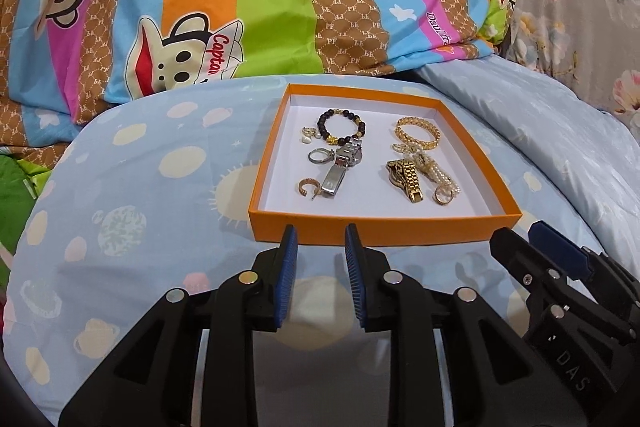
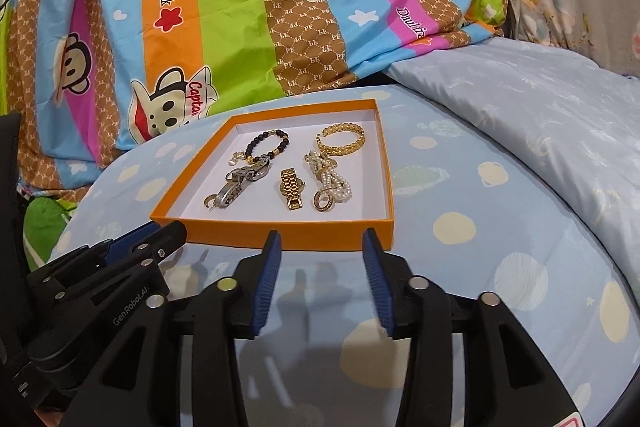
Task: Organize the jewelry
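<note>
Jewelry laid out in an orange box [image 1: 384, 231] on the bed [image 1: 132, 195]: black bead bracelet [image 1: 341, 127], silver watch [image 1: 340, 169], gold bangle [image 1: 418, 133], gold watch [image 1: 408, 179], pearls [image 2: 334, 183]. Left hand-held gripper [image 1: 322, 231] and right hand-held gripper [image 2: 322, 239] both apart, empty, just before the box's near wall.

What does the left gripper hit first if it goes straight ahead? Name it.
The left gripper would likely meet the near wall of the orange box first, just ahead of its open jaws. Height over the wall is unclear; if it cleared, the silver watch lies beyond.
</note>
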A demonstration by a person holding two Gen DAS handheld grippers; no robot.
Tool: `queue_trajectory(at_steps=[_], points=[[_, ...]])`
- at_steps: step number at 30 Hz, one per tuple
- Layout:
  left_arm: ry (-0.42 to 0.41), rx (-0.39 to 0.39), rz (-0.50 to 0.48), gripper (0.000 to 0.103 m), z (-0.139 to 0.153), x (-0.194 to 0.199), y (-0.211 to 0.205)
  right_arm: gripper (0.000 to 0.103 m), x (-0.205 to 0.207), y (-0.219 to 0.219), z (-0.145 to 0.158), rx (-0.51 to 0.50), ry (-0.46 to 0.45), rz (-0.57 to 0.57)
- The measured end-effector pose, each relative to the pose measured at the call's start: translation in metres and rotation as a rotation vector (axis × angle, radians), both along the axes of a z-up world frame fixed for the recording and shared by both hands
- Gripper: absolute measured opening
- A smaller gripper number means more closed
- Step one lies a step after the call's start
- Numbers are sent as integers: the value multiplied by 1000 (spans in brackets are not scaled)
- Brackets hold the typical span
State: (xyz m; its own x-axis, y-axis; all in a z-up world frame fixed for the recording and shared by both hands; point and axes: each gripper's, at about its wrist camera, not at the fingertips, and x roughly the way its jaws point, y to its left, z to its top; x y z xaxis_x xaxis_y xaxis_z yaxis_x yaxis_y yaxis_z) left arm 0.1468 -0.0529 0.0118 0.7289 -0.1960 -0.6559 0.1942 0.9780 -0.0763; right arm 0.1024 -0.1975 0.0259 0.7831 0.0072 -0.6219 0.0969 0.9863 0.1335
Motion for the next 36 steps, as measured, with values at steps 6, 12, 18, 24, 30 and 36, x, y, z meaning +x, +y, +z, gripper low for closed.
queue_trajectory(at_steps=[6, 12, 18, 24, 30, 36], points=[[-19, 8, 10, 34, 2, -10, 0, 52, -7, 5, 1, -32, -1, -1], [-20, 26, 12, 34, 2, -12, -2, 56, -7, 3, 0, -29, 6, -15], [-11, 63, 15, 34, 0, -9, -8, 58, -4, -1, -2, -17, 22, -30], [-5, 69, 30, 34, -1, -7, -8, 59, -4, -1, -3, -15, 24, -29], [-4, 77, 38, 35, 0, -6, -9, 60, -4, -1, -3, -15, 24, -30], [-4, 83, 47, 35, 0, -6, -9, 60, -4, -1, -3, -14, 25, -30]])
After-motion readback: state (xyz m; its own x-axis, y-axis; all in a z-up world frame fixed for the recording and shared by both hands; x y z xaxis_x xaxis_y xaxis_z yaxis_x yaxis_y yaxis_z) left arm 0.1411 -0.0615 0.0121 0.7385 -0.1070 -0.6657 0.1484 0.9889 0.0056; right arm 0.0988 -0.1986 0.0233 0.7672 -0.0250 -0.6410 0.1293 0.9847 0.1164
